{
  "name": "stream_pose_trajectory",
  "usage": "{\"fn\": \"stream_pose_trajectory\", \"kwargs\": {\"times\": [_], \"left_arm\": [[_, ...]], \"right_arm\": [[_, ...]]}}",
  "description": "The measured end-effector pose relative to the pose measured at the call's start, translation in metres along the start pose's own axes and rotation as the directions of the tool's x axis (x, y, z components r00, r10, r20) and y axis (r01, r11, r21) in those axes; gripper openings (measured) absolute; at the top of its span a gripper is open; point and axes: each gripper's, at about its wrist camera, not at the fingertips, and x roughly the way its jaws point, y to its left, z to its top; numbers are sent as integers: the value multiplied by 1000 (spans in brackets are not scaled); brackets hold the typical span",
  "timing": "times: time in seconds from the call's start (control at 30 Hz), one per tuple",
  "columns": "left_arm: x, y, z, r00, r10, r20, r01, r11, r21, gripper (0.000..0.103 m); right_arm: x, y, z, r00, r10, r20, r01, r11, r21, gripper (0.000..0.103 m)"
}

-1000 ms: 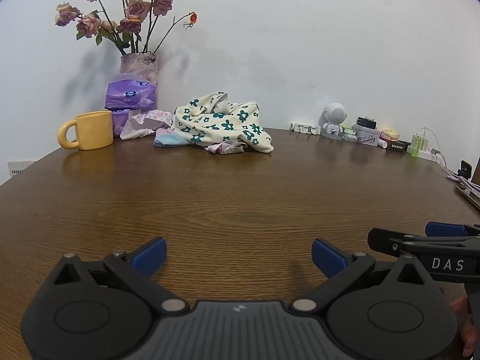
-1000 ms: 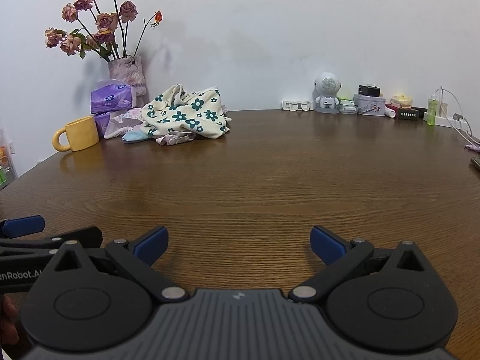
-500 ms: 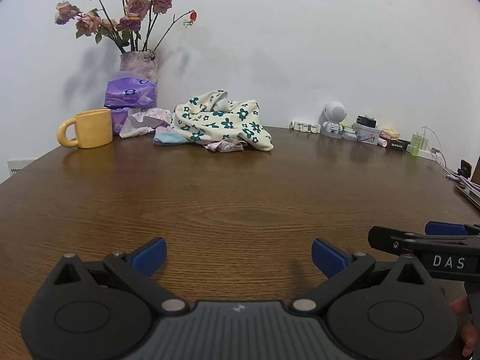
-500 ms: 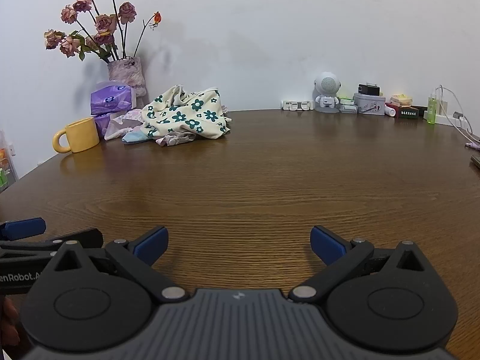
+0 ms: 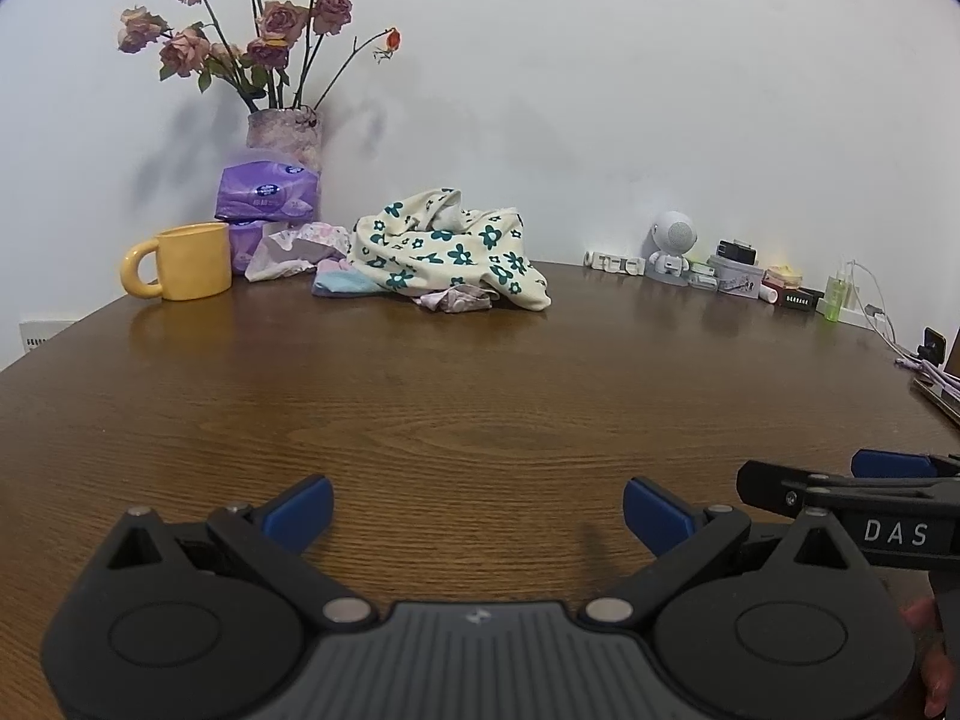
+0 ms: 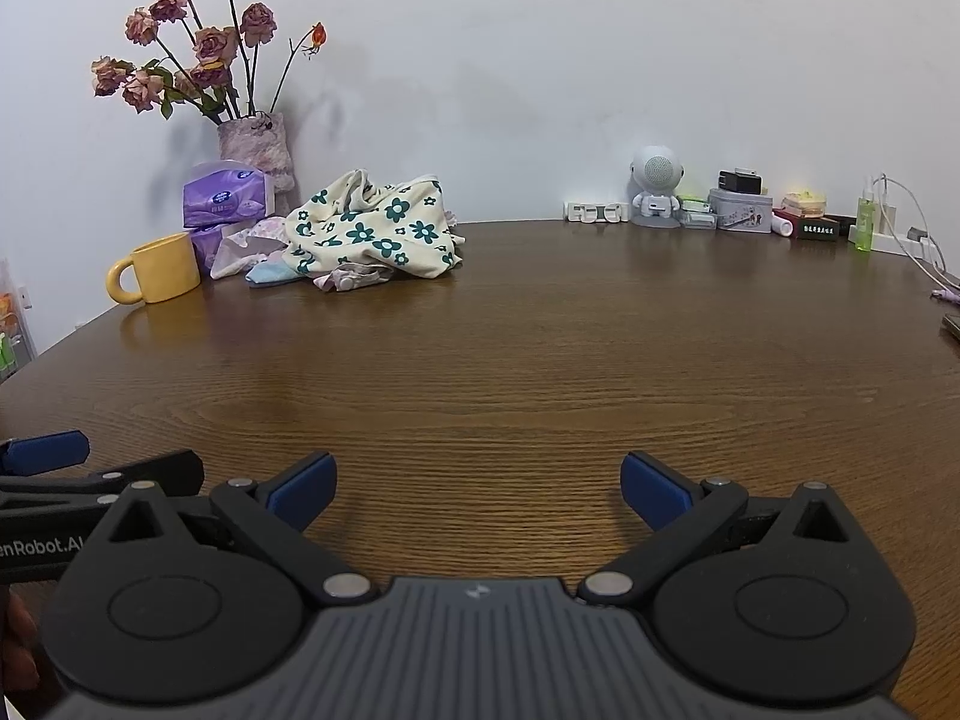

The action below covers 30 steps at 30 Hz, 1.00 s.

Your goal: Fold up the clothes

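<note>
A crumpled cream garment with teal flowers (image 5: pixel 447 252) (image 6: pixel 375 231) lies in a heap at the far left of the brown wooden table (image 5: pixel 468 396), on top of smaller pink and light blue clothes (image 5: pixel 336 282). My left gripper (image 5: pixel 477 510) hovers low over the near table, open and empty, far from the heap. My right gripper (image 6: pixel 474 483) is beside it, open with nothing between its blue fingertips (image 6: pixel 651 486). Each gripper shows at the edge of the other's view.
A yellow mug (image 5: pixel 183 261) stands left of the clothes, with purple tissue packs (image 5: pixel 267 198) and a vase of dried roses (image 5: pixel 285 129) behind. A small white robot figure (image 6: pixel 655 186), boxes, a green bottle and cables line the back right edge.
Both views have shifted only slightly; the clothes heap sits a little lower and closer in the frame. Both grippers stay open and empty.
</note>
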Motion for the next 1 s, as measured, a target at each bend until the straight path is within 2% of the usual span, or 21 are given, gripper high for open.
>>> {"fn": "stream_pose_trajectory", "kwargs": {"times": [1.0], "left_arm": [[0, 1, -1, 1000, -10, 1, 10, 1000, 1, 103]], "right_arm": [[0, 1, -1, 1000, -2, -5, 2, 1000, -8, 103]]}}
